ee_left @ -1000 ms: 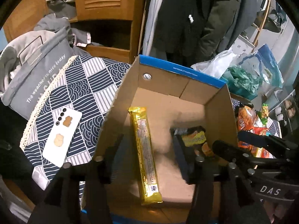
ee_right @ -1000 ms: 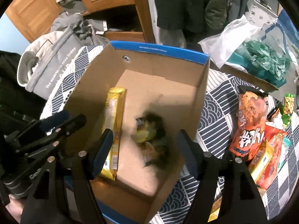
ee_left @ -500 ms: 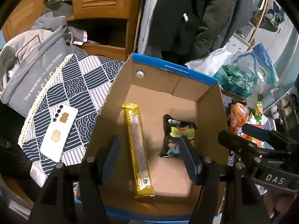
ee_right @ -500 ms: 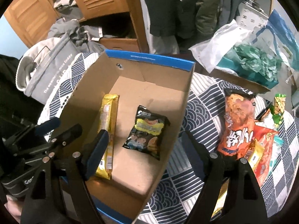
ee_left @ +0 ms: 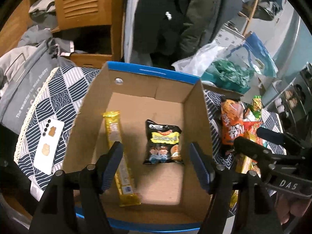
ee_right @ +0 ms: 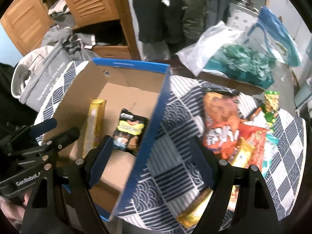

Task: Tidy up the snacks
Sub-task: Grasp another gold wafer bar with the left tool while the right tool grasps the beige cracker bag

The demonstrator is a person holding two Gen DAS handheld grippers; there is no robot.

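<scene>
1. Snacks: black packet (ee_left: 163, 142) and yellow bar (ee_left: 119, 152) lie inside box (ee_left: 148, 89) on desk (ee_right: 175, 136).
2. Left tongs (ee_left: 156, 163) tilted down above box, jaws opening, empty.
3. Right tongs (ee_right: 150, 159) tilted down, straddling box's right wall, apart, empty.

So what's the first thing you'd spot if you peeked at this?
The big cardboard box with blue edges sits in the middle. Inside it lie a long yellow snack bar on the left and a black snack packet beside it. To the right of the box, bright orange and red snack bags are piled on the patterned tablecloth.
</scene>
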